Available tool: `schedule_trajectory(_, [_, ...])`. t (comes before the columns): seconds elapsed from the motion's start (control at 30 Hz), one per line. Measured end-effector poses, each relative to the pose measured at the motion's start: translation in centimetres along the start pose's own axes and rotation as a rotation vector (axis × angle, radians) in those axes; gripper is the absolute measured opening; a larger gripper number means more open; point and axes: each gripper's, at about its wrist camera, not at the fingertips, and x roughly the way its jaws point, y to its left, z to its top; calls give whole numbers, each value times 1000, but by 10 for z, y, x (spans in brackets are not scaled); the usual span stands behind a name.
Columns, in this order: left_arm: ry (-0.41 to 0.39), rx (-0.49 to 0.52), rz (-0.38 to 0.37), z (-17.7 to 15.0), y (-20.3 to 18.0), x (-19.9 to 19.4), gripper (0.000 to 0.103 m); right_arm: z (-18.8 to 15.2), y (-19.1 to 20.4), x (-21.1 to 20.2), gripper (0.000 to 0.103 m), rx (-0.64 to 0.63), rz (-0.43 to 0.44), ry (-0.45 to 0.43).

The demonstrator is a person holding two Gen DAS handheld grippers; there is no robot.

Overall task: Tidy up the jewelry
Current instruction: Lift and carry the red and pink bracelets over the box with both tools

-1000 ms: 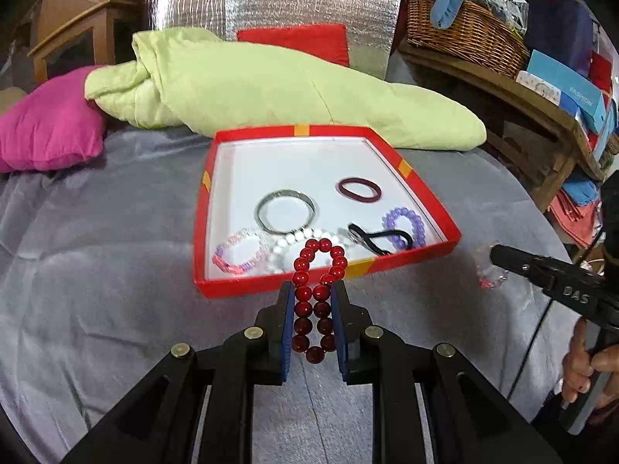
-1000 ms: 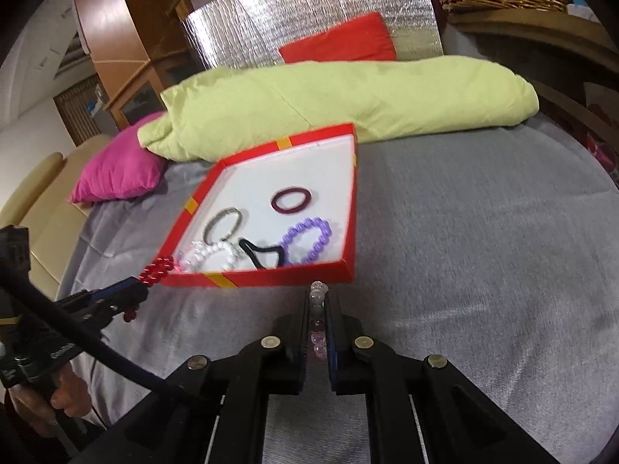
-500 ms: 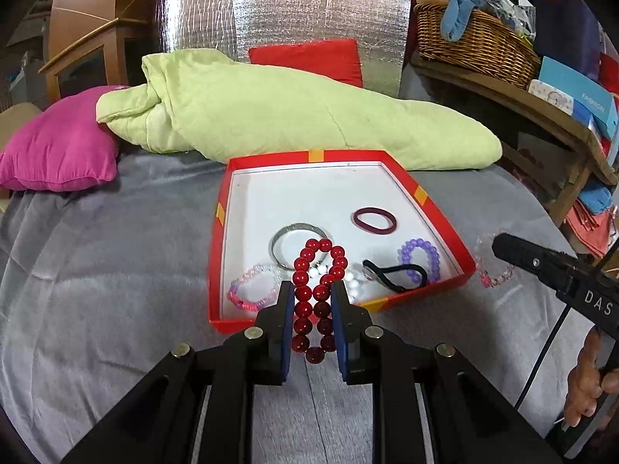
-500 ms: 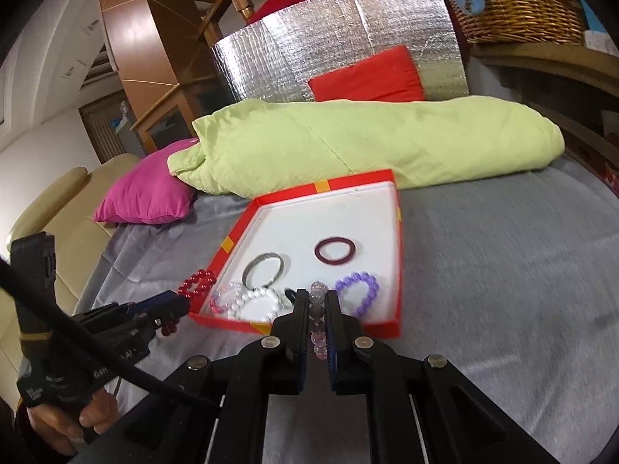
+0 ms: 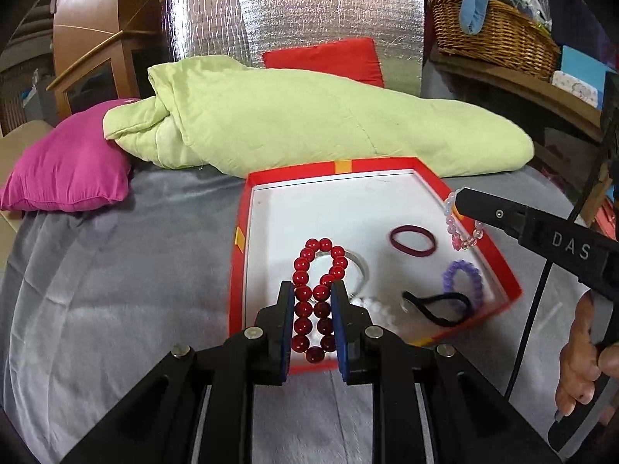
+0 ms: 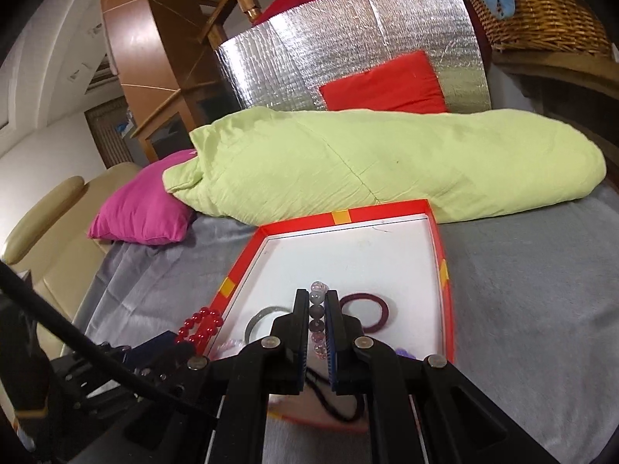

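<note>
Beads of deep red, strung as a bracelet (image 5: 315, 294), are clamped between the blue pads of the left tool (image 5: 312, 323); the loop is pressed flat into two rows and is held just above the near left part of a red box (image 5: 236, 266) with a white floor. A second bracelet, the pink and clear bracelet (image 5: 460, 232), is pinched by the right tool (image 6: 316, 326), whose pads are closed tight on it; from the left wrist view it is seen dangling at that tool's tip over the right wall of the box (whether it touches the rim cannot be told). A hand (image 5: 584, 359) is seen at the right tool's grip.

Inside the box several pieces are laid on the white floor: a maroon ring (image 5: 412, 241) toward the right of centre; a purple bead bracelet (image 5: 464, 280) near the right wall; a black hair tie (image 5: 441, 307) just in front of it; a silver bangle (image 6: 263, 319), partly hidden behind the red beads in the left view; white beads (image 5: 377, 307) beside the left tool's right finger.

The box is set on a grey bed sheet (image 5: 116, 270); a pale green quilt (image 5: 309, 123) is rolled behind it, touching or nearly touching the far wall; a magenta pillow (image 5: 65, 166) is lying to the left, and a red cushion (image 5: 329, 60) is propped against a silver foil panel (image 5: 294, 15) at the back; a wicker basket (image 5: 495, 34) is standing on a shelf to the right.
</note>
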Motion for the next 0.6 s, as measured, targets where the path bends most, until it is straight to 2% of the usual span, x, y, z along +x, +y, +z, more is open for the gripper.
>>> schedule_trajectory(0.2, [5,0,48,14,8,27,20,11,1,27,9,17,-2,14])
schedule_trajectory(0.4, [2,14,109,35,21,55,20,29,7,45,9,-9,-57,23])
schedule_trajectory(0.6, [20,1,89,51,29,82,20,41,10,64,9,-33,-147,45])
